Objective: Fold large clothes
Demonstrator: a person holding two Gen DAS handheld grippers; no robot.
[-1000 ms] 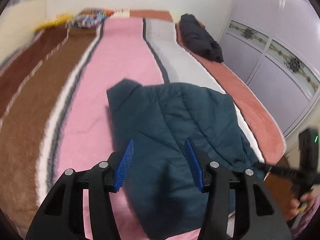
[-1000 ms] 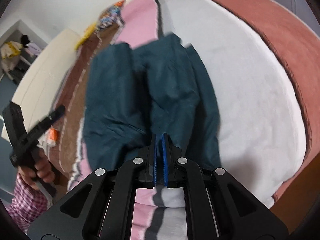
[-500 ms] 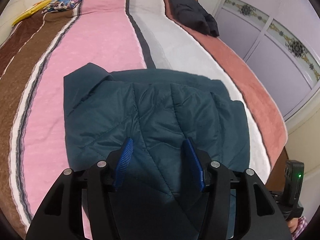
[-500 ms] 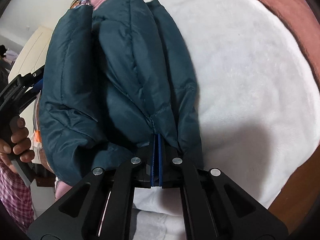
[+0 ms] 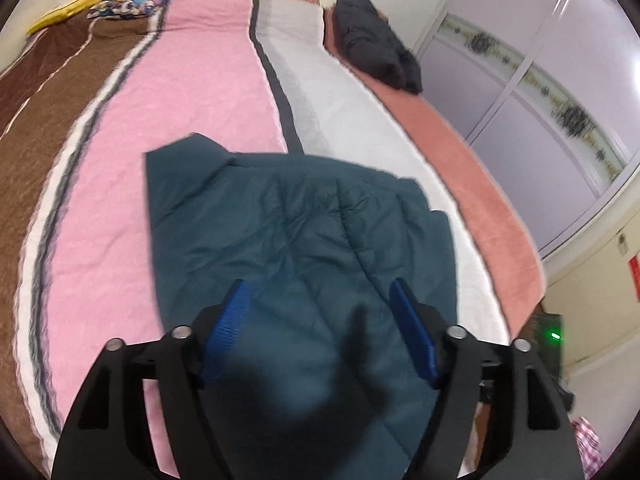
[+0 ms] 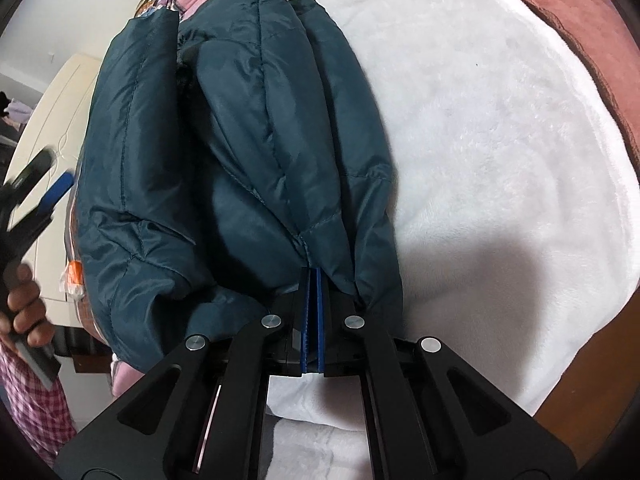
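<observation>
The jacket [image 6: 240, 160] is quilted, slightly glossy synthetic cloth. Beneath it, the blanket [image 6: 500, 140] is fluffy, matt fleece. The right gripper [image 6: 313, 280] is matt black plastic.

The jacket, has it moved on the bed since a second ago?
Yes. The jacket now fills the view, folded and settled on the white stripe, with the right gripper pinching its hem.

- Left gripper [image 5: 320, 304]: jaws opening wide, nothing pressed between its pads (it points downward).
- Right gripper [image 6: 313, 276]: jaws closed, pinching the jacket [image 6: 240, 160] fabric.
</observation>
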